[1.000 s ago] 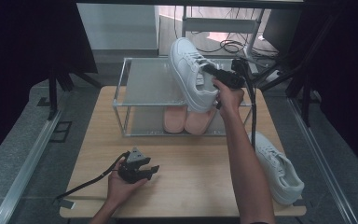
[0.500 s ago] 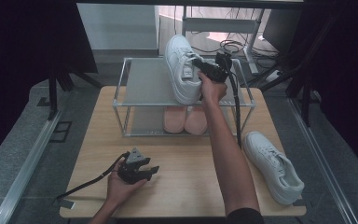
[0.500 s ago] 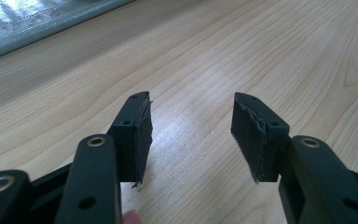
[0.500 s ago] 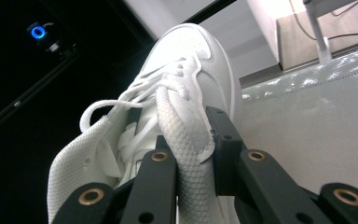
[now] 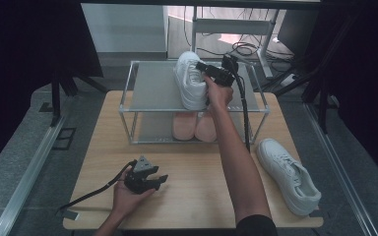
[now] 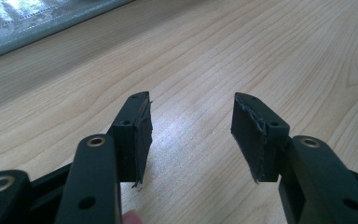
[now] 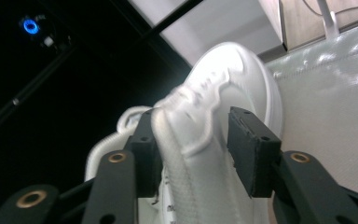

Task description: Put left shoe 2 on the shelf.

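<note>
A white sneaker (image 5: 189, 81) lies on the top shelf of a clear-framed shoe rack (image 5: 150, 88), toe toward the far side. My right gripper (image 5: 200, 68) reaches it from the right. In the right gripper view its jaws have just been opening: the sneaker's heel collar (image 7: 191, 140) stands between them, and the right pad (image 7: 249, 154) is off the fabric, so my right gripper (image 7: 193, 126) is open. My left gripper (image 5: 161, 180) rests on the wooden table (image 5: 197, 201) near the front, and the left gripper (image 6: 191, 126) is open with nothing between its pads.
A second white sneaker (image 5: 288, 174) lies on the table at the right, in front of the rack. Two pink shoes (image 5: 194, 125) sit on the rack's lower shelf. A black cable (image 5: 243, 113) hangs from my right gripper. Dark curtains flank the table.
The right hand carried the tilted sneaker leftward and down onto the rack's top shelf, and its jaws have spread apart. The left hand stayed put.
</note>
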The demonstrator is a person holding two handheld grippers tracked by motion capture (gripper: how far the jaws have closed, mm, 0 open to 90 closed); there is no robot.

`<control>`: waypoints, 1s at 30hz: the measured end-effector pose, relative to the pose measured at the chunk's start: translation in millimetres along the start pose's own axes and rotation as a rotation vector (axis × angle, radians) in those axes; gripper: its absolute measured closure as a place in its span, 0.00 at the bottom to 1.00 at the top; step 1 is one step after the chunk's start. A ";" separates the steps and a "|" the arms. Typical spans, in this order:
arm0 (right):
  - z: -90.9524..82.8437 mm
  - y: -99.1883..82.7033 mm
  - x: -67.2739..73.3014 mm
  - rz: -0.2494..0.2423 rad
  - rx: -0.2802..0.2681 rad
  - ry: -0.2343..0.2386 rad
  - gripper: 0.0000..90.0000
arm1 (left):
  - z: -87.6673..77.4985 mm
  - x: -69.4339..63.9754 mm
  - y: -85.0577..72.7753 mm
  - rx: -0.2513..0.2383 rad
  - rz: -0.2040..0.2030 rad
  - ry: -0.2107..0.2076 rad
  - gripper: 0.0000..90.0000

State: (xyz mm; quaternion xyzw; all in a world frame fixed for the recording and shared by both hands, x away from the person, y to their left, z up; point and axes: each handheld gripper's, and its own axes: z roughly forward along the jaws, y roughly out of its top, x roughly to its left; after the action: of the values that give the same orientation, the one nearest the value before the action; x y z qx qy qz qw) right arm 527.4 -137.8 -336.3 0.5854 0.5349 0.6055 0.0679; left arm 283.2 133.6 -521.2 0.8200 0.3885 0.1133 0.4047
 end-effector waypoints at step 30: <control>-126.0 -12.0 -9.9 -0.306 0.029 0.103 0.67 | 3.1 2.7 0.6 0.019 0.012 -0.002 0.54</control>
State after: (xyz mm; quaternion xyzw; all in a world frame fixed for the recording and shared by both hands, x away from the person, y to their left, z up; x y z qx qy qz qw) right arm 425.4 -211.4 -318.9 0.4663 0.6292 0.6094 0.1232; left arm 286.9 133.6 -523.1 0.8261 0.3843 0.1113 0.3968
